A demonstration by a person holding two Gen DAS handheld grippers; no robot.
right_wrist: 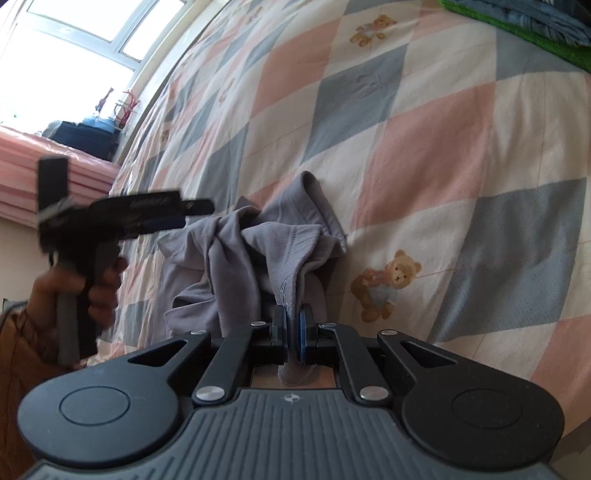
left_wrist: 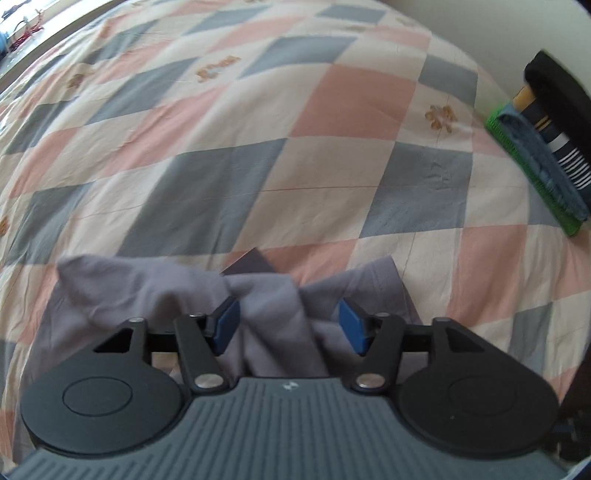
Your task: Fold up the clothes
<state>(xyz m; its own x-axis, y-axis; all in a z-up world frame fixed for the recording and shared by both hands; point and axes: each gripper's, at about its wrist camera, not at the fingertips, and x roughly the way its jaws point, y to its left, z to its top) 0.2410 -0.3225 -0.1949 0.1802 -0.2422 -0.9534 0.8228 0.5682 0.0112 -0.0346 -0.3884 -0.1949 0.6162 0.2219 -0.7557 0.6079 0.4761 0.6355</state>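
A crumpled grey garment [left_wrist: 155, 291] lies bunched on the checked bed cover [left_wrist: 280, 166]. In the left wrist view my left gripper [left_wrist: 288, 325] is open, its blue pads [left_wrist: 227, 323] standing on either side of a ridge of the grey cloth without closing on it. In the right wrist view my right gripper [right_wrist: 293, 330] is shut on a fold of the grey garment [right_wrist: 236, 258], and cloth hangs down between the fingers. The left gripper [right_wrist: 173, 216] shows there too, blurred, held in a hand [right_wrist: 99, 288] just left of the garment.
A stack of folded clothes [left_wrist: 546, 147] sits at the right of the bed, green at the bottom, blue and striped above; its edge [right_wrist: 524, 22] appears at the top right. A window [right_wrist: 74, 44] and a pink bedspread [right_wrist: 48, 166] lie to the left.
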